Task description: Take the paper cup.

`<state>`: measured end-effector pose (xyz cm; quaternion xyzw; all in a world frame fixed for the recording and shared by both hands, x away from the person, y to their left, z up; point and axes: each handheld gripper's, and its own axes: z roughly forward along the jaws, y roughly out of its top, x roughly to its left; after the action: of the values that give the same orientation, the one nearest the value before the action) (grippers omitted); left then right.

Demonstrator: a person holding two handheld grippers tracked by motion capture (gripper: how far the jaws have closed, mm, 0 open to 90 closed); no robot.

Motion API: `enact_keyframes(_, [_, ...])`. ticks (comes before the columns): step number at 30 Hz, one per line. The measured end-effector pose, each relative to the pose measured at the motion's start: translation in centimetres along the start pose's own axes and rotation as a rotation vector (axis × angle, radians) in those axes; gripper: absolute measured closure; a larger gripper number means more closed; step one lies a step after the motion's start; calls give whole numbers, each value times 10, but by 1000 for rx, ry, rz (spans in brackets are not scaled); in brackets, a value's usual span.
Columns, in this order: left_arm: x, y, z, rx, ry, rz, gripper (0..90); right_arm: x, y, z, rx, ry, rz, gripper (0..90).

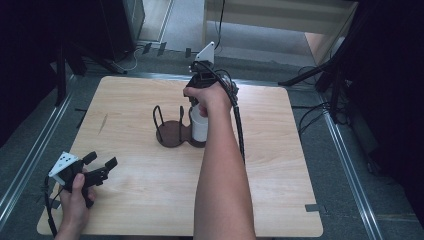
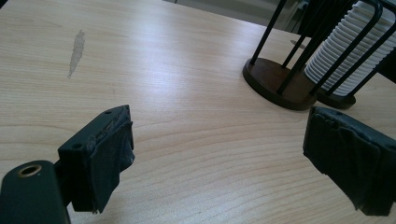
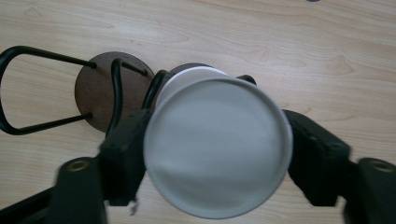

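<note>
right gripper (image 3: 217, 154): clamped from above on cup stack (image 3: 217, 147) | stack upright in rack (image 3: 100, 91) | left gripper (image 1: 97, 167): wide, empty, far

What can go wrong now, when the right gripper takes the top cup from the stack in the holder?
1. The right gripper clamps the white cup stack at its top; several cups may lift together instead of one.
2. The stack stands between the thin black bars of the holder; a tilted pull could catch a bar and tip the holder.
3. The left gripper is open and far from the holder, so nothing steadies the base.
</note>
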<state>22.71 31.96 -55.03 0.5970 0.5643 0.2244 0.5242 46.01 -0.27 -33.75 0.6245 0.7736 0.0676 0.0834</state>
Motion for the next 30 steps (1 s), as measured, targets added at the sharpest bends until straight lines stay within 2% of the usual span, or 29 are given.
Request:
enact_keyframes(9, [0, 0, 0, 1, 1, 2, 88, -1, 0, -9, -34, 4, -16, 341])
enact_keyframes(19, [0, 0, 0, 3, 3, 5, 88, -2, -2, -15, -42, 5, -35, 348])
enact_keyframes(30, [0, 0, 1, 0, 2, 2, 88, -7, 1, -47, -85, 5, -40, 350])
